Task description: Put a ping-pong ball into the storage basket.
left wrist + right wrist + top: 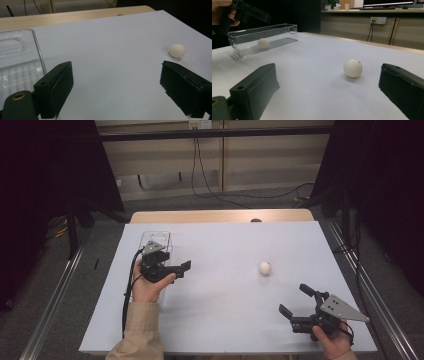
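high view, white ball [264, 268] alone mid-table, clear box [161, 239] behind left gripper [181, 268], both grippers' fingers released

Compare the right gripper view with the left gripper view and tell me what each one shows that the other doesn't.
The right gripper view alone shows a white ball inside the clear box, the left gripper in a hand above that box, and a wall socket. The left gripper view alone shows the box's slotted handle end close up. Both share the loose white ball on the white table and the clear box.
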`<control>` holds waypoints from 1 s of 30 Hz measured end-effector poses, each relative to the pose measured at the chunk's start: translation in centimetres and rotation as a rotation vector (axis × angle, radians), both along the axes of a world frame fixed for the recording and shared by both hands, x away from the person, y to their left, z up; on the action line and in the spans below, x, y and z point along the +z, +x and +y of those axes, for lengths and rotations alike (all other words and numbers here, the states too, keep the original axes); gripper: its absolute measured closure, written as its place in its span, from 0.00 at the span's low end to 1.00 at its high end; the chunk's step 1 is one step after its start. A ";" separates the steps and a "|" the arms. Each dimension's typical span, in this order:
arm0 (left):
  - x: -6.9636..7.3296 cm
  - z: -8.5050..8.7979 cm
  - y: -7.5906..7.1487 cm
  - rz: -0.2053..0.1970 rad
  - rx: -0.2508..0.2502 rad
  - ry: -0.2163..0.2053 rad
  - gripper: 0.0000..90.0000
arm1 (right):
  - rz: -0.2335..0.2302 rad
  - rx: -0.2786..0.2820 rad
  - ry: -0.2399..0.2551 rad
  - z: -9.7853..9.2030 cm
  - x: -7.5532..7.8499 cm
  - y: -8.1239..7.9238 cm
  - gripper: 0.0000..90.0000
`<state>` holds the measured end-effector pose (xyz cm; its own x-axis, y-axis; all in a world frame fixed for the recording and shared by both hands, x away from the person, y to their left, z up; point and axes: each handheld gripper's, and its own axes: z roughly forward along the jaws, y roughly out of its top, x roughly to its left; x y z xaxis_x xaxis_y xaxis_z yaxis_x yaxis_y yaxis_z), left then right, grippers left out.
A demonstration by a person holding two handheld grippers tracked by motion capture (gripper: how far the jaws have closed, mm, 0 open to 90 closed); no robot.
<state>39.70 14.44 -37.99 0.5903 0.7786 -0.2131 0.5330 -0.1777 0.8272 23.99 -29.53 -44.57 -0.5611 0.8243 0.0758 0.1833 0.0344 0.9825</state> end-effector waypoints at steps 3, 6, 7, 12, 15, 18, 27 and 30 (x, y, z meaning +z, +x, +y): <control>-0.1 -0.4 0.0 0.001 -0.007 0.010 0.12 | 0.000 0.000 -0.001 0.0 0.0 0.0 0.01; -0.3 -0.9 0.1 0.005 -0.017 0.011 0.12 | 0.000 0.003 -0.003 0.0 0.0 0.0 0.01; -0.4 -1.1 0.1 0.005 -0.020 0.017 0.12 | 0.000 0.002 -0.001 0.0 0.0 0.0 0.01; -0.6 -1.7 0.1 0.016 -0.041 0.024 0.11 | -0.002 0.003 -0.003 0.0 0.0 0.0 0.01; -0.7 -2.0 0.0 0.016 -0.048 0.028 0.10 | -0.002 0.007 0.000 0.1 0.1 0.0 0.01; -0.7 -2.2 0.0 0.015 -0.051 0.019 0.10 | -0.002 0.011 -0.003 0.2 0.1 0.1 0.01; -0.4 -2.8 -0.2 -0.004 -0.059 -0.007 0.10 | 0.000 0.012 0.002 0.2 0.0 0.1 0.02; -0.5 -3.0 -0.2 -0.002 -0.067 -0.006 0.10 | 0.002 0.012 0.004 0.2 0.0 0.1 0.02</control>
<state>39.47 11.47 -38.47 0.6413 0.7361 -0.2163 0.5187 -0.2083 0.8292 24.08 -29.38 -44.52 -0.5712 0.8168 0.0808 0.1852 0.0324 0.9822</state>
